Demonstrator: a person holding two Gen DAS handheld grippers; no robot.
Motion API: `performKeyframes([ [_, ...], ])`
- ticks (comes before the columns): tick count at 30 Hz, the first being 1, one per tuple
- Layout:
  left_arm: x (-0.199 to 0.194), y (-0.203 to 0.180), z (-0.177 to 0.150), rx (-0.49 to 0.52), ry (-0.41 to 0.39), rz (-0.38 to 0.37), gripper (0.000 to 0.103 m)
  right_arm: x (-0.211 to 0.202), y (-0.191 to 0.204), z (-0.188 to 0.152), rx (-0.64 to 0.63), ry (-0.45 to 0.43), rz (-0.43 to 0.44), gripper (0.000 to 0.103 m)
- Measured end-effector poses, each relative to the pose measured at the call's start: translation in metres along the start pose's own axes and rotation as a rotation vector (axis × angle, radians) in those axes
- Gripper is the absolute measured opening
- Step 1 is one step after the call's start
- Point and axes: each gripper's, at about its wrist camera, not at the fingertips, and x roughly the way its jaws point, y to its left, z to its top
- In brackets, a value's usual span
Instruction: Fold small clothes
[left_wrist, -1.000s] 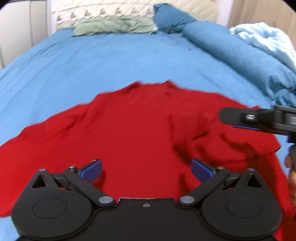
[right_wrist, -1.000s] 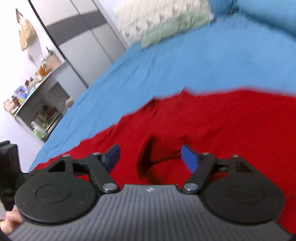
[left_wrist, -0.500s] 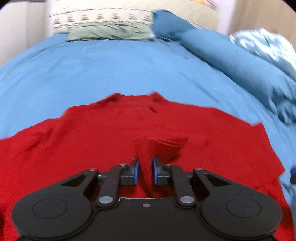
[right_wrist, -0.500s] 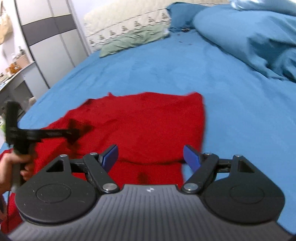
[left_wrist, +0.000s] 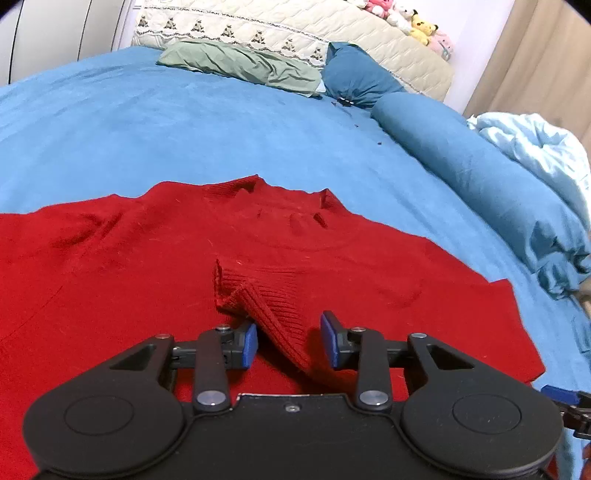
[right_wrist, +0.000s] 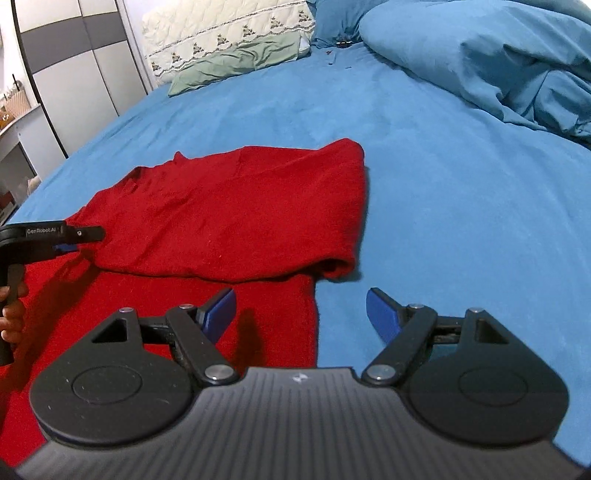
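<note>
Fingers of the left gripper (left_wrist: 289, 339) have just been opening after pinching a ribbed cuff (left_wrist: 266, 295) of the red sweater (left_wrist: 147, 266); half a second ago the blue pads were clamped on that fold, and now they stand apart with the cuff lying loosely between them, touched at most by the left pad. The cuff has been laid on the middle of the sweater's body, so the sleeve appears to have been folded inward and let go. Fingers of the right gripper (right_wrist: 301, 314) are spread wide and hold nothing; they have been carried across to the sweater's right edge and now straddle the border between red knit and blue bed sheet (right_wrist: 443, 184). In the right wrist view the right side of the sweater (right_wrist: 229, 210) is seen already folded over onto the body. The garment lies flat on the bed, near its foot. A further fold of the body is judged to be due next.
</note>
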Motion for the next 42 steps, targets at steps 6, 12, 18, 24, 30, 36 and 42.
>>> performKeyframes([
  [6,-0.024,-0.002,0.013,0.002,-0.135,0.043,0.004,0.012,0.012,-0.001,-0.084,-0.015,-0.077,0.098],
  [12,-0.075,0.020,0.030,-0.008,-0.338,0.178,0.004,0.031,0.023,0.001,-0.138,-0.027,-0.124,0.098],
  [18,-0.081,0.050,0.021,-0.018,-0.327,0.244,0.004,0.048,0.040,0.009,-0.213,-0.029,-0.185,0.098],
  [24,-0.084,0.065,-0.002,-0.021,-0.290,0.271,0.004,0.055,0.028,0.020,-0.217,-0.008,-0.296,0.099],
  [30,-0.083,0.079,-0.022,-0.026,-0.204,0.301,0.016,0.047,0.007,0.024,-0.194,0.026,-0.268,0.099],
  [36,-0.119,0.077,-0.022,0.049,-0.200,0.443,0.059,0.022,0.016,0.025,-0.245,0.041,-0.174,0.099],
  [42,-0.106,0.050,-0.013,0.085,-0.157,0.266,0.071,0.023,0.062,0.033,-0.179,-0.019,0.109,0.101],
])
